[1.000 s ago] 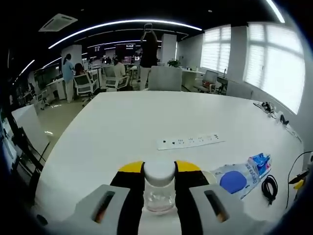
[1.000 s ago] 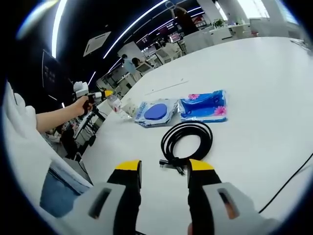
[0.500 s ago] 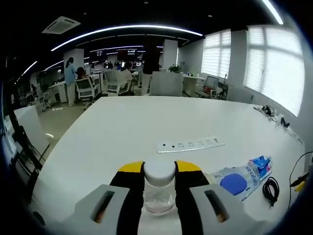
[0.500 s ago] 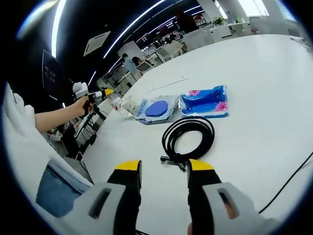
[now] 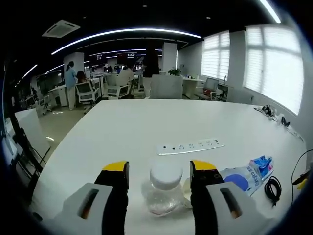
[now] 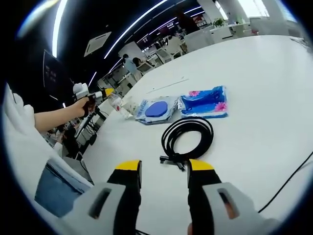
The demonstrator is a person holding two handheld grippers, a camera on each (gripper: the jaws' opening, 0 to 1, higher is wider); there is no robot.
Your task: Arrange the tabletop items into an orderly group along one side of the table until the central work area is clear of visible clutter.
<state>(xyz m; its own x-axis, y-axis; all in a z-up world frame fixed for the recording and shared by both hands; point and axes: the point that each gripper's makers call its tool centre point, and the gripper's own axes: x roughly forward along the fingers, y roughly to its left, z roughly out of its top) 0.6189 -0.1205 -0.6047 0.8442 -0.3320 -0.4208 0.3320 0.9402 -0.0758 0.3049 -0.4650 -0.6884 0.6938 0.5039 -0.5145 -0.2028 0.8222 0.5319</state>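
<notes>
A small clear jar with a white lid point(image 5: 164, 191) stands on the white table point(image 5: 127, 122), free between the spread jaws of my open left gripper point(image 5: 159, 169). In the right gripper view, a hand holds that left gripper point(image 6: 98, 94) at the far left next to the jar point(image 6: 115, 103). My right gripper point(image 6: 165, 168) is open and holds nothing, just short of a coiled black cable point(image 6: 188, 138). Beyond the cable lie a clear pouch with a blue disc point(image 6: 156, 109) and a blue flowered tissue pack point(image 6: 205, 103).
A white power strip point(image 5: 190, 146) lies across the table beyond the jar. The pouch point(image 5: 238, 180), tissue pack point(image 5: 259, 163) and cable coil point(image 5: 271, 187) sit to the right. A thin black cord point(image 6: 288, 181) crosses the table's near right. Office chairs point(image 5: 165, 85) stand at the far edge.
My left gripper has opened and let go of the jar, which now stands on the table between the jaws. The right gripper has held still.
</notes>
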